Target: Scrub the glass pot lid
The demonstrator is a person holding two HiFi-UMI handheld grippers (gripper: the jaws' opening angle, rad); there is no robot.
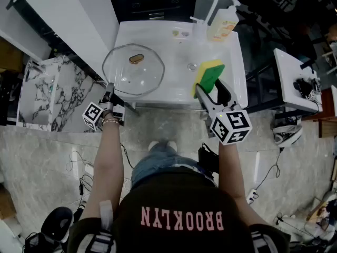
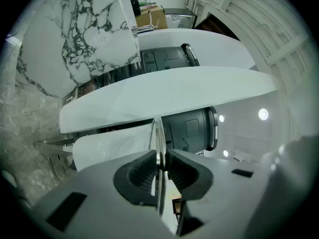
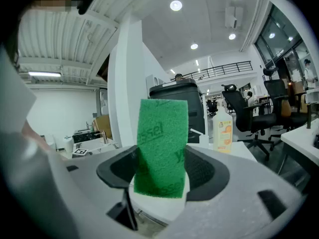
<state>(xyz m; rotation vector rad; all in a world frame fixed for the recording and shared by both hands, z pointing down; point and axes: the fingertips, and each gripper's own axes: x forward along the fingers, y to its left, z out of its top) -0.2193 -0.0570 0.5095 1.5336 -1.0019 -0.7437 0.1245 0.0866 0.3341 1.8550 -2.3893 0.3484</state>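
Clamped left gripper [image 1: 111, 93] on the rim of the glass pot lid [image 1: 132, 70], level over the sink [image 1: 174, 105] front-left edge; squeezed green sponge [image 1: 209, 75] in right gripper [image 1: 211, 89], lengthwise forward.

Soap bottle [image 1: 224, 22] upright at sink [image 1: 176, 62] back corner; marble panel [image 1: 39, 96] left of sink

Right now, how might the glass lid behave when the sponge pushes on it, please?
The lid looks rigid and probably fragile, being glass. Pinched only at its rim by the left gripper, it may pivot or slip under pressure.
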